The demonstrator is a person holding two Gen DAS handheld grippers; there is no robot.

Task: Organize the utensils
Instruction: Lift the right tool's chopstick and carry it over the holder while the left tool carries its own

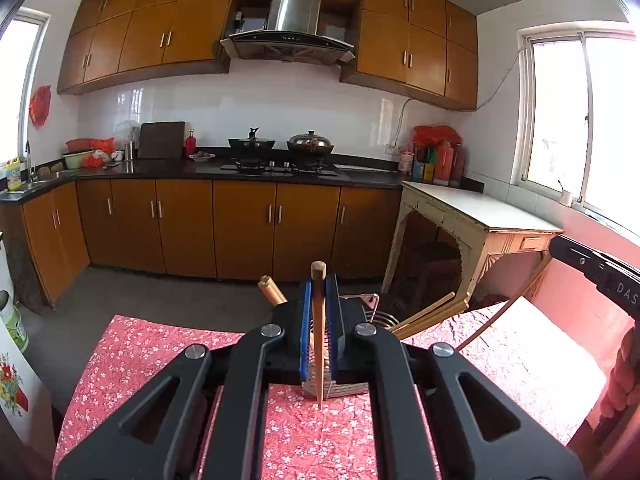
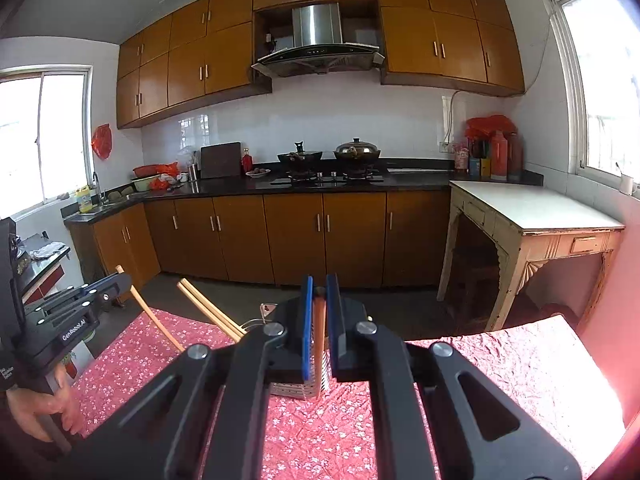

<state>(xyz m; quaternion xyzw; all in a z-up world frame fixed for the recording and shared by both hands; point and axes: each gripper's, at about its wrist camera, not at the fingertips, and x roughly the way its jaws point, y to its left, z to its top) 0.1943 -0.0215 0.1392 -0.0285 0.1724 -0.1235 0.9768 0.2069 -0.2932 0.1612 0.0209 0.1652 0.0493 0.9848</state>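
Clamping one chopstick [image 1: 318,320] each, upright, thick end up: left gripper [image 1: 319,320], right gripper [image 2: 319,320]; "GenRobot.AI" printed on left gripper.

Your left gripper [image 1: 319,308] is clamped tight and tilted slightly downward, and your right gripper [image 2: 319,312] is closed and pitched alike. Your left hand [image 2: 38,412] wraps its handle from below.

I see a brown chopstick [image 1: 318,344] standing up, another chopstick [image 2: 319,332] too, over a metal holder [image 1: 340,388].
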